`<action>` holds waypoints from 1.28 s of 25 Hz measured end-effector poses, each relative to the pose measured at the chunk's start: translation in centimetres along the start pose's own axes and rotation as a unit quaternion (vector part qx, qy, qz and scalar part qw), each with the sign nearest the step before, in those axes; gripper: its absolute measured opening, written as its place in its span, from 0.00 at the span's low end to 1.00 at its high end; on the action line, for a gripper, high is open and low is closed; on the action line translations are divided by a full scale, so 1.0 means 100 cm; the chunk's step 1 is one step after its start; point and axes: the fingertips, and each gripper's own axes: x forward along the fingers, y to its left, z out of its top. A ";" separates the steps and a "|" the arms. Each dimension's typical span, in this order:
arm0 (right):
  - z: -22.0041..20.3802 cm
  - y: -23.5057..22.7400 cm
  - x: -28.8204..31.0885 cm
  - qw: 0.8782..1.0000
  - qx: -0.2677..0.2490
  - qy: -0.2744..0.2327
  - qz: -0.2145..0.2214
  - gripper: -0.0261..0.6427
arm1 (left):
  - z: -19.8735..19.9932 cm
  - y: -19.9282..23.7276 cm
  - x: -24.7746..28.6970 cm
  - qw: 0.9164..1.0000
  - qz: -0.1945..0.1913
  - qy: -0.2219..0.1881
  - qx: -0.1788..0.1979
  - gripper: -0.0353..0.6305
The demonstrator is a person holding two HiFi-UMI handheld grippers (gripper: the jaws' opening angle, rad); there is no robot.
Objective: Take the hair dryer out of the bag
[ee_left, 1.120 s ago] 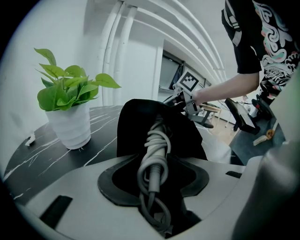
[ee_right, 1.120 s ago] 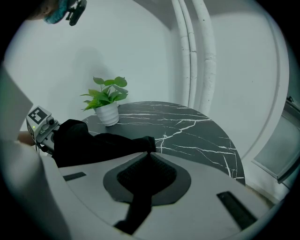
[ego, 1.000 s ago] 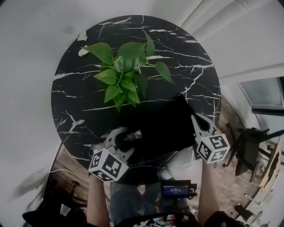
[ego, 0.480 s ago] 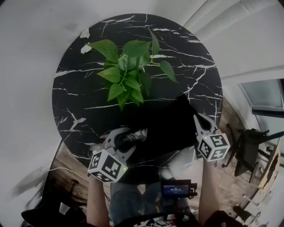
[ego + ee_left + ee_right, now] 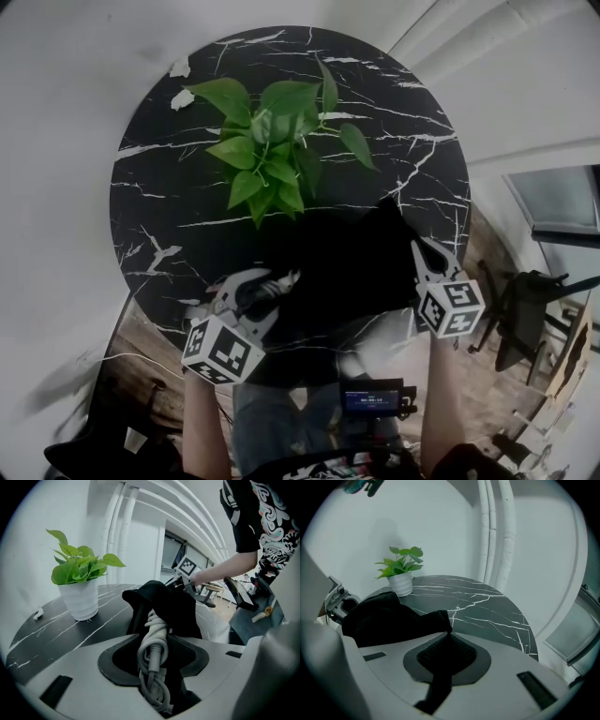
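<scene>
The soft, coiled grey hair-dryer cord [image 5: 150, 656], lower centre, is clamped by the left gripper [image 5: 154, 638]. The limp black cloth bag [image 5: 379, 616] is pinched tight by the right gripper [image 5: 446, 641]. Cord slack should be expected.

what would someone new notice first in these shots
The bright green potted plant stands out against the round black marble table, toward its far side. Near the person, a black bag lies on it: the left gripper is clamped on a coiled pale cord coming out of the bag, and the right gripper pinches its fabric at the other end.
</scene>
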 end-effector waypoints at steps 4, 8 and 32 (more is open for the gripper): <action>0.000 -0.003 -0.001 1.000 -0.007 0.001 -0.008 0.08 | -0.002 0.000 -0.003 1.000 0.001 0.001 0.000 0.34; -0.003 -0.004 0.000 1.000 -0.010 0.006 -0.007 0.08 | -0.005 0.001 -0.006 1.000 0.005 0.000 -0.004 0.34; -0.003 0.133 -0.061 0.954 -0.170 0.025 0.247 0.41 | -0.007 0.002 -0.004 1.000 0.005 0.003 -0.016 0.34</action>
